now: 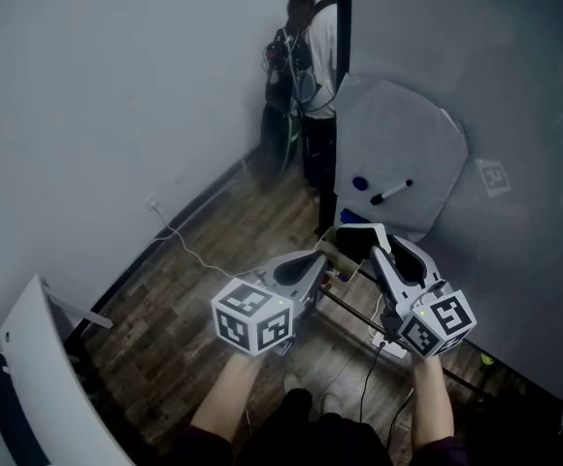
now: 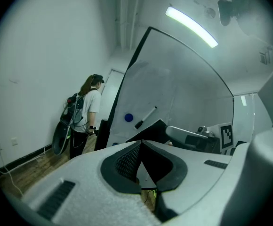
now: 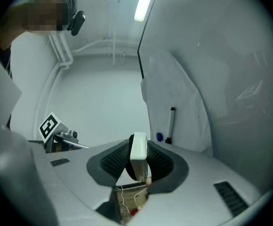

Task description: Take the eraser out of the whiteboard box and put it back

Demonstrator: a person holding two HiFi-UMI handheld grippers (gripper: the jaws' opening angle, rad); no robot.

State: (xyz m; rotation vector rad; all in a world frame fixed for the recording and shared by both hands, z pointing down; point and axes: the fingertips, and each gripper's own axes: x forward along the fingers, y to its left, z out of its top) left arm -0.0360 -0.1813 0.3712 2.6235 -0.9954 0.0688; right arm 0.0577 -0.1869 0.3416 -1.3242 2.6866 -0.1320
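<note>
While the right gripper [image 3: 138, 147] clamps the eraser [image 3: 138, 155], hold it level and seat it squarely in the whiteboard box; the left gripper [image 2: 141, 143] is closed, empty.

Left tool [image 2: 140, 142] closed, right tool [image 3: 137, 147] clamped.

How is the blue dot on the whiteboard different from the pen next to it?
The blue dot is round and small; the pen is long and thin. The dot is all blue; the pen is white with a black end. Both sit on the whiteboard.
</note>
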